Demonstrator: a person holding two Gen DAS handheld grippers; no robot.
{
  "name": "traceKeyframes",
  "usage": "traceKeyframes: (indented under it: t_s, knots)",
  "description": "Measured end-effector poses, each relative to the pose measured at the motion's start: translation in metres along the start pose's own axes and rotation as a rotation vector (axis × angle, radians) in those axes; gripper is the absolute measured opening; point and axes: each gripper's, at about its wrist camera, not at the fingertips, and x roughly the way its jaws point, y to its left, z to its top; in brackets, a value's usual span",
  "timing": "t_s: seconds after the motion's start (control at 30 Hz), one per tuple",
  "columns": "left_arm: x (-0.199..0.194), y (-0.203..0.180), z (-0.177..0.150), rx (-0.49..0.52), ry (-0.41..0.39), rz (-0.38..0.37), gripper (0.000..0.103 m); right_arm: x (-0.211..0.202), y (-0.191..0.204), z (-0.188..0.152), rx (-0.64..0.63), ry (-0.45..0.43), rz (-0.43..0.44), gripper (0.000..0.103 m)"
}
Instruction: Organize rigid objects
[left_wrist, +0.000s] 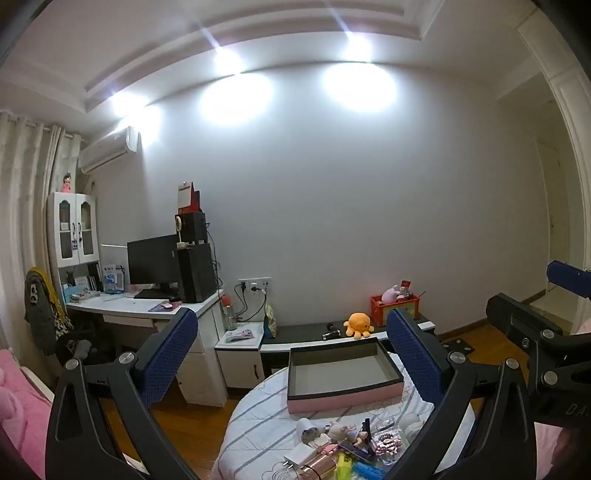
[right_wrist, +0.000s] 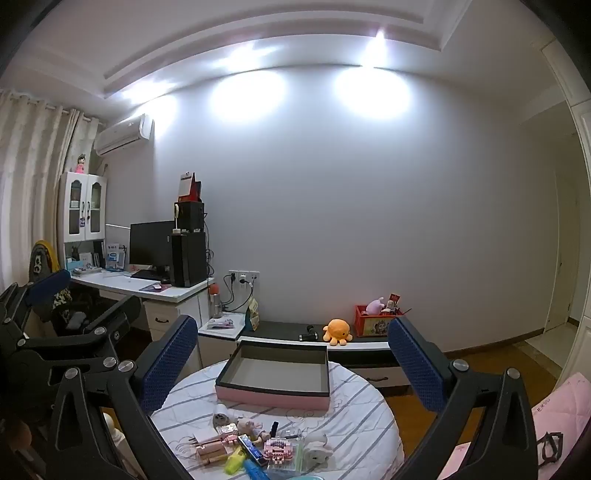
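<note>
Both grippers wide open, nothing in either: left hand-held gripper (left_wrist: 295, 354) and right hand-held gripper (right_wrist: 295, 358) frame the round tabletop (right_wrist: 354, 417). Pink box (right_wrist: 273, 384) sits mid-frame, empty; small objects (right_wrist: 258, 446) piled at the bottom centre.

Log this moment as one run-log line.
left gripper: open, empty | right gripper: open, empty | box: empty | small items: on table, untouched

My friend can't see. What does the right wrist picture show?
An empty pink box sits on a round striped table, with small toys and trinkets piled nearer the camera. The open right tool frames it, holding nothing. An orange plush octopus sits behind.
</note>
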Motion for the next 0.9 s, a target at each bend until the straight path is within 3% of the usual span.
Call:
traceKeyframes:
  t_s: [0.9]
  knots:
    - [-0.0005,0.0027,-0.0039,-0.006,0.006,-0.003,0.103,0.0013,0.0030,0.0003,-0.020,0.001,-0.002,0.103]
